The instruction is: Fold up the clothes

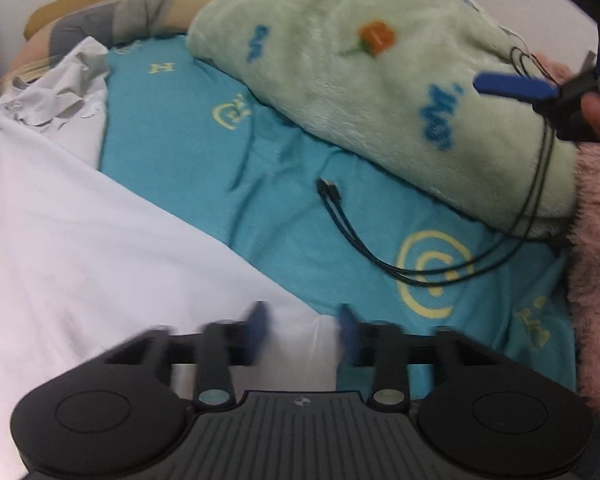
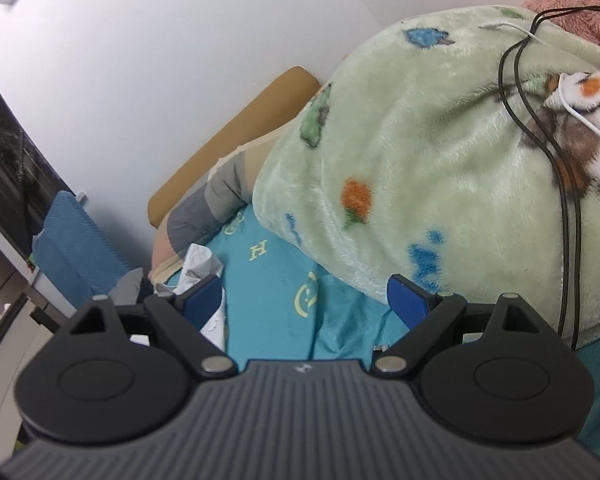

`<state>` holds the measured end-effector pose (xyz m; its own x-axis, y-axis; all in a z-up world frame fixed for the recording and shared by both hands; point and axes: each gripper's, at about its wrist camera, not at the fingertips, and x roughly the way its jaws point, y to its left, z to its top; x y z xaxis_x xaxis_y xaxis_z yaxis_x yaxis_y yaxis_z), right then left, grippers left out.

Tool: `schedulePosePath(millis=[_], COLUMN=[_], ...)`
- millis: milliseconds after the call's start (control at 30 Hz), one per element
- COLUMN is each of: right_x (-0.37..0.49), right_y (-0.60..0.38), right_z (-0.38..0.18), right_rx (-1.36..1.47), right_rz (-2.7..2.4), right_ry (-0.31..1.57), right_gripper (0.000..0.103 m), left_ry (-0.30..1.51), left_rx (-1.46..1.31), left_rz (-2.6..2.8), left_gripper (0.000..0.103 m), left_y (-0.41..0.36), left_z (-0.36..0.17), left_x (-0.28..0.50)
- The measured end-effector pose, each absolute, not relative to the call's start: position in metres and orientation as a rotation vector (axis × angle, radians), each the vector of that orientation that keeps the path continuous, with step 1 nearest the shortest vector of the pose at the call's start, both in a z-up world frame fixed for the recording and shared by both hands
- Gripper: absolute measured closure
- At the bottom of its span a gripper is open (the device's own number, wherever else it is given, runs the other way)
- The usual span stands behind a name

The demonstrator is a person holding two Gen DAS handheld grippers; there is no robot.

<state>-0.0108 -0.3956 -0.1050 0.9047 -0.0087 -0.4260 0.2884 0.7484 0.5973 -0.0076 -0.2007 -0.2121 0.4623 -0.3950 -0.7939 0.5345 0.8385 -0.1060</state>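
A white garment [image 1: 80,232] lies spread over the left of a teal bed sheet [image 1: 320,220] with yellow letters. My left gripper [image 1: 304,334] hovers over the garment's right edge; its blue fingers are blurred and stand apart with white cloth between them, not pinched. My right gripper [image 2: 306,306] is open and empty, held above the teal sheet [image 2: 276,280]. It also shows at the right edge of the left wrist view [image 1: 516,86], over the green blanket. A crumpled part of the white garment [image 2: 198,266] shows by its left finger.
A pale green fleece blanket [image 1: 360,80] with blue and orange prints is piled at the back right [image 2: 440,160]. Black cables [image 1: 400,256] run across it and the sheet. A pink fluffy blanket [image 1: 596,260] lies at the right. A tan headboard [image 2: 236,132] and striped pillow [image 2: 212,204] stand behind.
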Motion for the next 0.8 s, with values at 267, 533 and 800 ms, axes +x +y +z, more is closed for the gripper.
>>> schedulePosePath(millis=[267, 533, 800], right_x=[-0.006, -0.012, -0.008], right_y=[-0.394, -0.381, -0.352], right_z=[-0.11, -0.101, -0.094], right_rx=[0.705, 0.648, 0.54], right_rz=[-0.199, -0.207, -0.174], right_ry=[0.408, 0.407, 0.438], right_gripper=[0.012, 0.012, 0.012], left_ry=[0.898, 0.887, 1.173], left_rx=[0.019, -0.126, -0.182], left_rz=[-0.57, -0.459, -0.095], left_gripper=[0.101, 0.101, 0.101], left_y=[-0.151, -0.044, 0.067], left_z=[-0.165, -0.086, -0.094], left_x=[-0.013, -0.035, -0.036])
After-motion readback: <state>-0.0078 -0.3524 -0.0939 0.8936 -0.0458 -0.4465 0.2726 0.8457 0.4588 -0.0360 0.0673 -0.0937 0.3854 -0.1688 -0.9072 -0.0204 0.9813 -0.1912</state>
